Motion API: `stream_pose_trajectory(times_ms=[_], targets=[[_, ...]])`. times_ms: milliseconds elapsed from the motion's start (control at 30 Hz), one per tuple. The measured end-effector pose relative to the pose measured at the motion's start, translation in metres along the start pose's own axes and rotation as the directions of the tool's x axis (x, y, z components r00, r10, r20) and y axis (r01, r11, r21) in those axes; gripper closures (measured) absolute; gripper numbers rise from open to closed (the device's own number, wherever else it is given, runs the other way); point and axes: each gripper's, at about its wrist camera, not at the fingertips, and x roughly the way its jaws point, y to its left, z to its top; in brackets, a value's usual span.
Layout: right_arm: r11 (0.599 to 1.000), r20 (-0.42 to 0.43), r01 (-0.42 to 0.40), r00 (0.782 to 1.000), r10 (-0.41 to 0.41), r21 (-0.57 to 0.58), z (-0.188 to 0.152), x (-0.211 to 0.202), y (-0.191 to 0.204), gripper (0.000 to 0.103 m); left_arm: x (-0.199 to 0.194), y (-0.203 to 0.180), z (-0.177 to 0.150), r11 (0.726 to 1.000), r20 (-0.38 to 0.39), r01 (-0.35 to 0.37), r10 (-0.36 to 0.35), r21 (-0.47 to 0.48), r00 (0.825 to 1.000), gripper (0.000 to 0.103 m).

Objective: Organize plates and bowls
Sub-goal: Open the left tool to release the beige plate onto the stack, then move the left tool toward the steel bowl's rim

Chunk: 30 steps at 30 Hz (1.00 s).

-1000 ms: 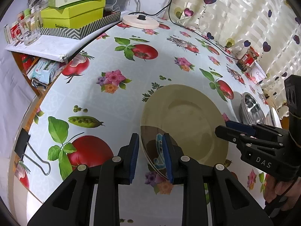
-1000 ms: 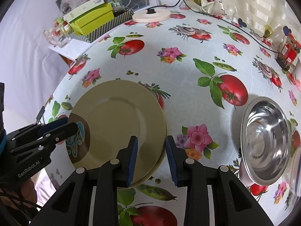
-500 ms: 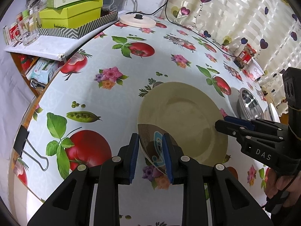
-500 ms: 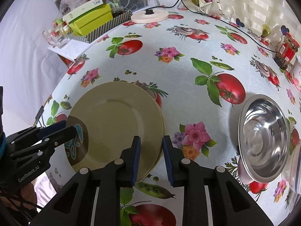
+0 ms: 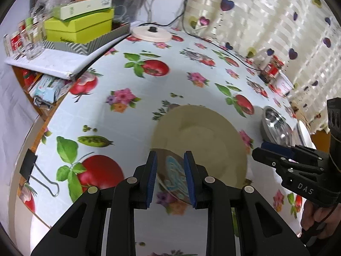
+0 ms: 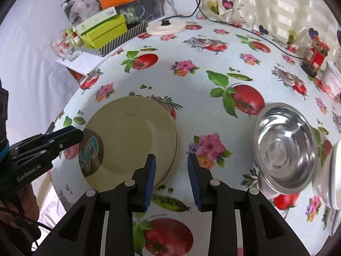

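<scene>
A cream plate [image 5: 204,143] with a brown and blue patch on its near rim lies on top of another cream plate [image 6: 175,136] on the flowered tablecloth. My left gripper [image 5: 170,177] straddles the patterned rim with its jaws a little apart; it shows at the left in the right wrist view [image 6: 81,133]. My right gripper [image 6: 171,175] is open and empty, just off the plates' right edge; it shows at the right in the left wrist view [image 5: 259,147]. A steel bowl [image 6: 285,147] sits to the right, next to a white bowl [image 6: 332,170].
Stacked green boxes [image 6: 102,29] and glass jars [image 6: 66,47] stand on a side shelf at the back left. A round cream lid [image 6: 166,26], a cable, a red jar [image 6: 315,56] and a white tub [image 6: 333,81] stand along the back. A binder clip [image 5: 32,168] lies at the left edge.
My right gripper has closed in a little, then opened and drawn back off the stack's edge. My left gripper has stayed at the patterned rim.
</scene>
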Motion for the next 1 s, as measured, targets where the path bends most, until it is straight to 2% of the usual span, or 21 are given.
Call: stream_pose_trajectory(times_ms=[233,633,833,900,1000], targets=[[1.0,0.051,-0.005,0.999,0.004,0.01,-0.014,-0.03,-0.004,0.065,-0.016,-0.024,0.001,0.998,0.027,0.042,-0.044,0.043,0.999,0.077],[0.995,0.115,0.025,0.993,-0.035,0.093,-0.046,-0.076,-0.028,0.065,-0.036,-0.061,0.003,0.989,0.048,0.098,-0.103,0.111,0.994,0.077],[0.988,0.141,0.043,0.988,-0.064,0.147,-0.058,-0.093,-0.045,0.065,-0.039,-0.071,0.005,0.984,0.047,0.136,-0.142,0.112,0.989,0.077],[0.986,0.146,0.026,0.988,-0.05,0.164,-0.06,-0.098,-0.051,0.065,-0.041,-0.073,0.005,0.985,0.06,0.134,-0.141,0.108,0.988,0.077],[0.982,0.174,0.053,0.981,-0.085,0.182,-0.062,-0.111,-0.059,0.065,-0.039,-0.08,0.006,0.982,0.053,0.151,-0.158,0.117,0.986,0.077]])
